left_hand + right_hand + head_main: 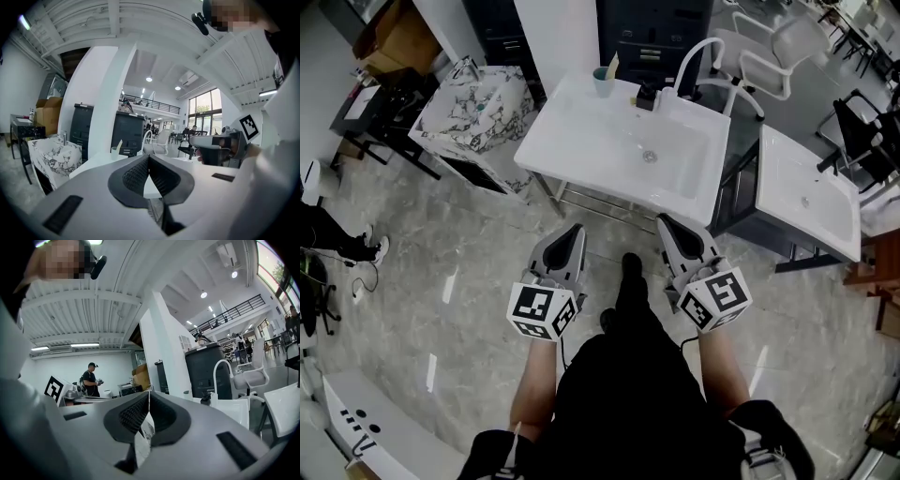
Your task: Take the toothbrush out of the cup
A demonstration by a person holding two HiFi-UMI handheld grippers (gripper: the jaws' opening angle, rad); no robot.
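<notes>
A teal cup (603,84) stands at the back left corner of the white sink (581,141), with a pale toothbrush (612,65) upright in it. Both grippers hang over the floor in front of the sink, well short of the cup. My left gripper (574,231) is shut with nothing between its jaws, and my right gripper (666,221) is shut and empty too. In the left gripper view the cup (114,151) and toothbrush (119,144) show far off, left of the shut left gripper (148,157). The right gripper view shows the right gripper (149,393) closed, pointing level.
A marble-patterned basin (473,103) stands left of the sink, and a second white basin (806,192) to its right. A white curved faucet (698,52) and a dark fitting (649,94) sit at the sink's back. A person (91,378) stands far off.
</notes>
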